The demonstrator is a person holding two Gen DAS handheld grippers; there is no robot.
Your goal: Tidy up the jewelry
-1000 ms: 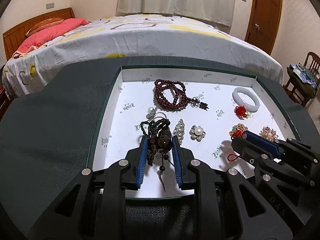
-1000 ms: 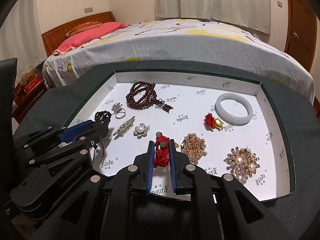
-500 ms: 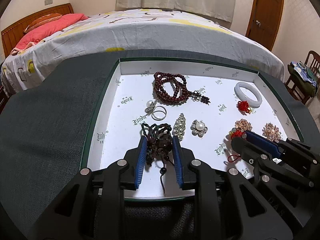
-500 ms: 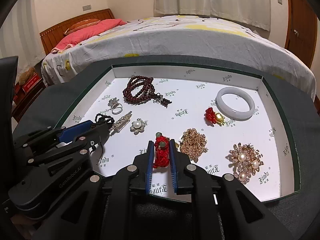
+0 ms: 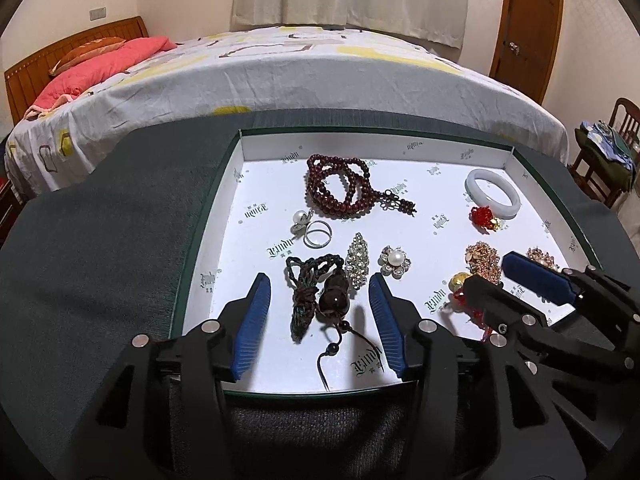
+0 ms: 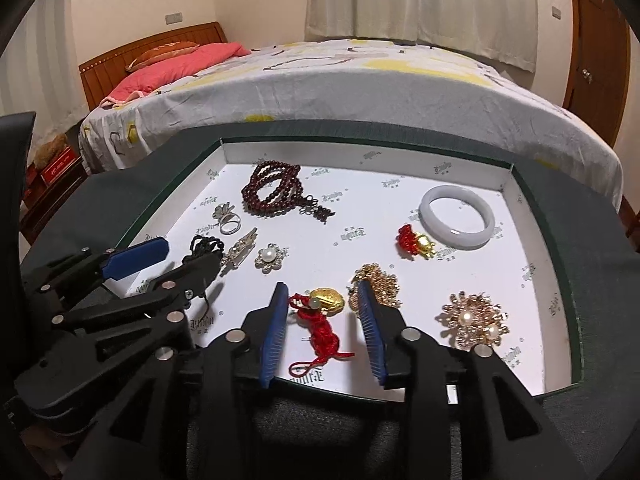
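A white-lined tray [image 5: 236, 160] [image 6: 560, 240] on a grey cloth holds jewelry. My left gripper [image 5: 320, 284] is open, its jaws either side of a dark gourd pendant on a cord [image 5: 332, 294] that lies on the tray floor. My right gripper [image 6: 322, 292] is open around a red knotted cord with a gold charm [image 6: 320, 320], also lying on the tray. Dark red beads [image 5: 340, 188] [image 6: 274, 192] lie at the back.
A white bangle [image 6: 456, 216], a red-and-gold charm [image 6: 416, 242], a gold chain [image 6: 380, 280], pearl brooches [image 6: 474, 320] [image 5: 395, 261], a silver leaf brooch [image 5: 357, 258] and a ring [image 5: 317, 234] lie in the tray. A bed [image 5: 280, 64] stands behind.
Both grippers have opened and let go: the gourd pendant and the red cord charm now lie on the tray between the spread jaws.
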